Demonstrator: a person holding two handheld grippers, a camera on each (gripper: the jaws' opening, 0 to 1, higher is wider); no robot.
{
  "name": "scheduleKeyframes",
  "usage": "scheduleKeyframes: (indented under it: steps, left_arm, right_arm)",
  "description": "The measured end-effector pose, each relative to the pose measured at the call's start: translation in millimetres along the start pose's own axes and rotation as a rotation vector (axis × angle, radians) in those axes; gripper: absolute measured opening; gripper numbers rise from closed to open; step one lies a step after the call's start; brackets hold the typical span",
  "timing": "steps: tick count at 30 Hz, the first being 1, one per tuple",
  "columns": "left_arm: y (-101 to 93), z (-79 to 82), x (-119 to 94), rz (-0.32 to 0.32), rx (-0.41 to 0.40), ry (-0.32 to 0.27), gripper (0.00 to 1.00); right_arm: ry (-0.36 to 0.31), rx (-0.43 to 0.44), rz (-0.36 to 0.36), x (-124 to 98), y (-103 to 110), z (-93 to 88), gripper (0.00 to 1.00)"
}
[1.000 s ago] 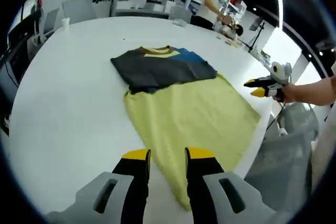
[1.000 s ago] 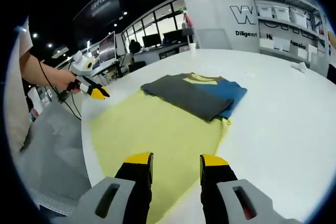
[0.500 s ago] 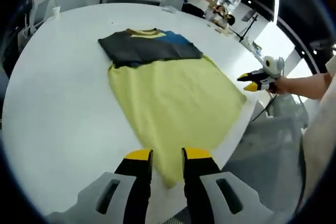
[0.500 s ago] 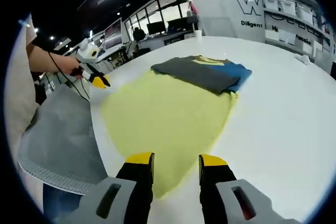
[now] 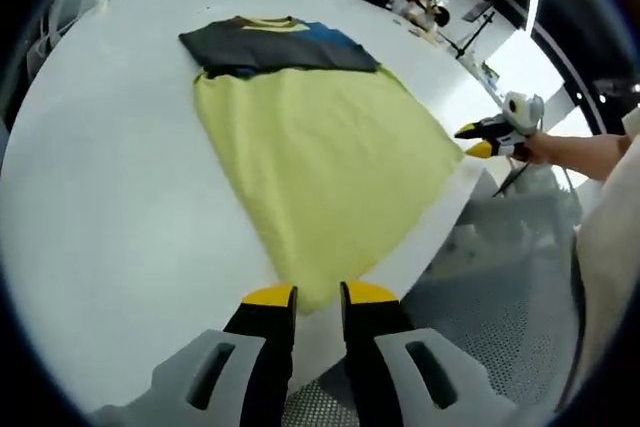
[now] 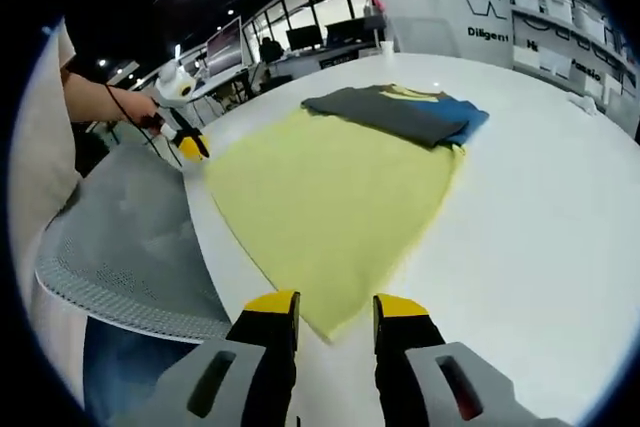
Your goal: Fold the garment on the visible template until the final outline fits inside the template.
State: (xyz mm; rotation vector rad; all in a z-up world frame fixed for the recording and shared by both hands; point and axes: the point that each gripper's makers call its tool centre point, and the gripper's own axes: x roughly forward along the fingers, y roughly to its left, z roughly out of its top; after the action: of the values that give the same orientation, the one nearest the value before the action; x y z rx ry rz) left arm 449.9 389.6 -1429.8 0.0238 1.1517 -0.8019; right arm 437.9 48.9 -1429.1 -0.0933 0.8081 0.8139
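The folded garment, dark grey with blue and a yellow collar, lies at the far end of the yellow template sheet on the white table. My left gripper is open, its jaws on either side of the sheet's near corner, with nothing held. In the right gripper view the garment lies at the far end of the sheet. My right gripper stands open just short of the sheet's other near corner. Each gripper shows small in the other's view: the right gripper and the left gripper.
The table's curved edge runs close under both grippers, with grey mesh chairs beyond it. A person's forearm holds the right gripper. Shelves, desks with monitors and other people stand far behind the table.
Both cameras have pulled back toward the table edge, so the sheet's near corners now lie at the jaws. Both pairs of jaws have narrowed a little. Garment and sheet have not moved.
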Motion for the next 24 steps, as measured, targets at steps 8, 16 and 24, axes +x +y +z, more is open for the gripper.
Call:
scheduleKeyframes:
  steps: [8, 16, 24]
  left_arm:
    - [2.7, -9.9, 8.3, 0.019, -0.003, 0.029, 0.14]
    - [-1.0, -10.7, 11.4, 0.027, -0.006, 0.024, 0.09]
    - [-0.1, -15.3, 13.8, 0.048, 0.001, 0.032, 0.05]
  right_arm:
    - [0.028, 0.012, 0.009, 0.5, 2.7, -8.7, 0.21]
    - [0.050, 0.031, 0.004, 1.3, 2.8, -16.7, 0.15]
    - [0.061, 0.055, -0.006, 0.2, 0.6, -20.4, 0.03]
